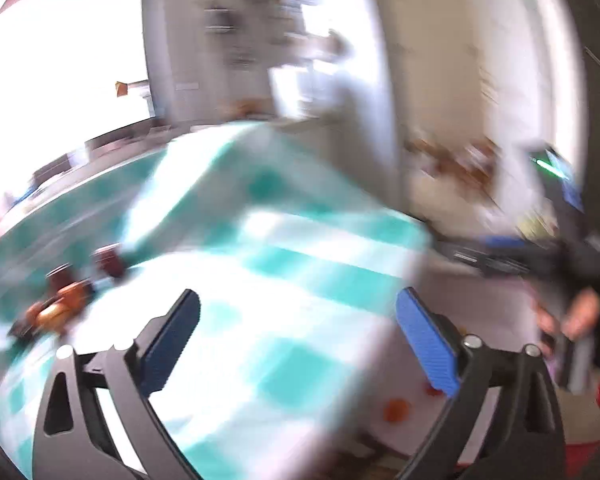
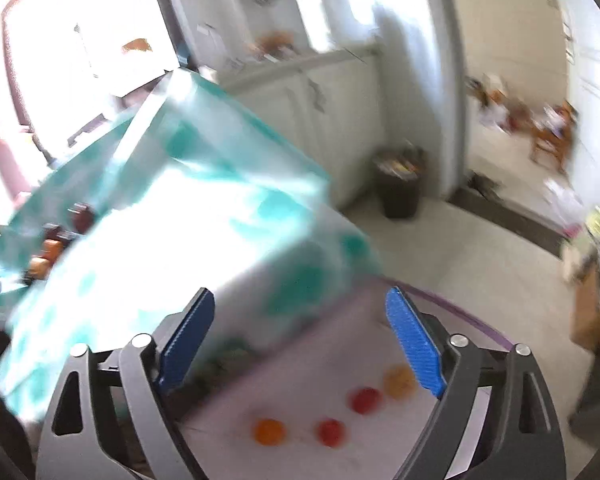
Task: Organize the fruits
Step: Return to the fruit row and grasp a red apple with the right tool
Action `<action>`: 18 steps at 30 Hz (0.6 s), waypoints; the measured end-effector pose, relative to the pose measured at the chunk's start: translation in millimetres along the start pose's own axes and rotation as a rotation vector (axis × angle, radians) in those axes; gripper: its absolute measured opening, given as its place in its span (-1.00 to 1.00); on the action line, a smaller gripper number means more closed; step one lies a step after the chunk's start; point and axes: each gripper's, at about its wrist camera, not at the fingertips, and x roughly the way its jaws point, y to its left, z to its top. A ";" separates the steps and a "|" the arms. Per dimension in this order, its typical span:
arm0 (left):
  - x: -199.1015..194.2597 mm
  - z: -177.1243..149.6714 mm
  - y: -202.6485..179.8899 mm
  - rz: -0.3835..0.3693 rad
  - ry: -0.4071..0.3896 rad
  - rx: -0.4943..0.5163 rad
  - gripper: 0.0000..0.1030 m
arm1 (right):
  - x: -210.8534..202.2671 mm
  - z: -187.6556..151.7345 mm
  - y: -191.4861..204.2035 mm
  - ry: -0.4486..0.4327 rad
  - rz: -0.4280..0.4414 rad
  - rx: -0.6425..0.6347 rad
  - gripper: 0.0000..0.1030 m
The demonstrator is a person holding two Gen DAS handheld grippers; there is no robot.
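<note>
— Where's the light from?
— A window (image 1: 64, 52) at upper left, blown out to pure white; glare washes the checked cloth (image 1: 284, 264) too.
— Sharpness?
— Heavy motion blur in both views, fisheye bending and dark vignetting at the edges.

A pale round tabletop (image 2: 380, 320) with a purple rim carries a teal-and-white checked cloth (image 2: 172, 248) over most of it. On its bare part lie four small round fruits: two orange (image 2: 269, 432) (image 2: 399, 381) and two red (image 2: 331, 432) (image 2: 365, 400). Blurred brown and orange items (image 2: 56, 240) sit at the cloth's far left.
</note>
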 end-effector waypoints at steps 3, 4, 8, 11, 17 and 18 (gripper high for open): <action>-4.0 4.8 78.6 0.159 0.016 -0.146 0.96 | -6.3 11.8 42.3 -0.037 0.063 -0.079 0.69; -6.7 1.5 108.2 0.210 0.024 -0.194 0.96 | -4.2 13.3 63.8 -0.033 0.093 -0.115 0.69; -21.0 -17.8 214.4 0.418 0.066 -0.382 0.96 | 15.6 16.9 133.5 0.016 0.200 -0.212 0.69; -26.4 -32.8 289.5 0.568 0.115 -0.514 0.96 | 30.1 19.6 186.7 0.050 0.265 -0.282 0.69; -24.5 -64.3 400.9 0.705 0.174 -0.746 0.96 | 89.6 21.8 279.3 0.135 0.278 -0.402 0.69; -24.4 -68.8 409.9 0.706 0.174 -0.769 0.96 | 99.4 24.0 289.3 0.141 0.273 -0.407 0.69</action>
